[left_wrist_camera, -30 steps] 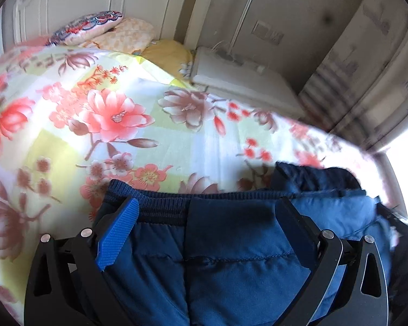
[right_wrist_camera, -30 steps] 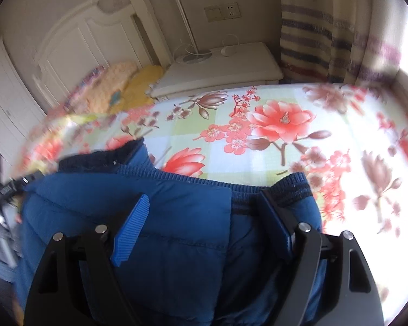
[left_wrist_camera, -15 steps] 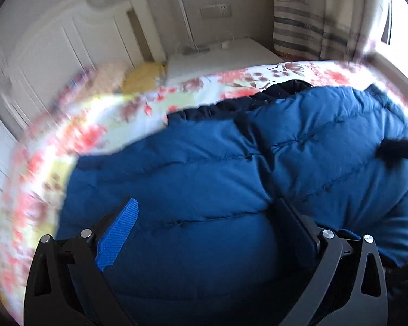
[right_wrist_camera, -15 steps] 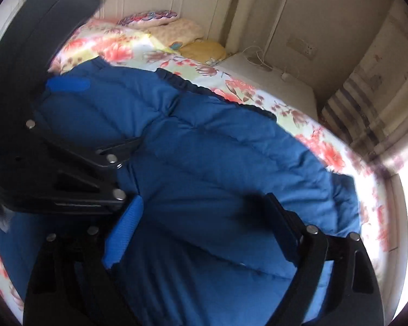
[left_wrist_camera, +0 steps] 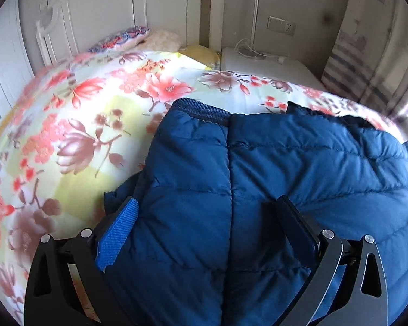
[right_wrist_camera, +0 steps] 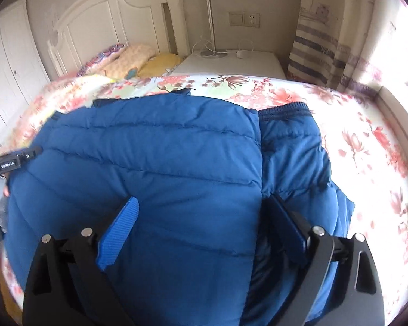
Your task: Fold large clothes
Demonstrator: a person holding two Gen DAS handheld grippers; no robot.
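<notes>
Blue puffer jacket point(left_wrist_camera: 272, 190) lay on the floral bedspread point(left_wrist_camera: 81, 135), near edge of the bed, already folded in on itself: one panel lapped over the other, ribbed hem point(left_wrist_camera: 201, 108) at the far end. In the right view the overlap edge ran near-to-far just right of centre.

Left gripper point(left_wrist_camera: 206, 214) stood wide, fingers straddling the padding, pads not pinching anything. Right gripper point(right_wrist_camera: 201, 212) also stood wide; its jaws had just been opening, jacket bulk between them but no pad pressing on it. So I read both as released.

Judgement: a fold had just been laid and the next one was due. To do it well I'd have taken both layers at the near edge, one gripper per corner, bitten deep enough that slippery shell plus fill didn't slide out, lifted evenly and carried toward the hem. Risk: puffy fill springing the fold open, so press flat before letting go.
</notes>
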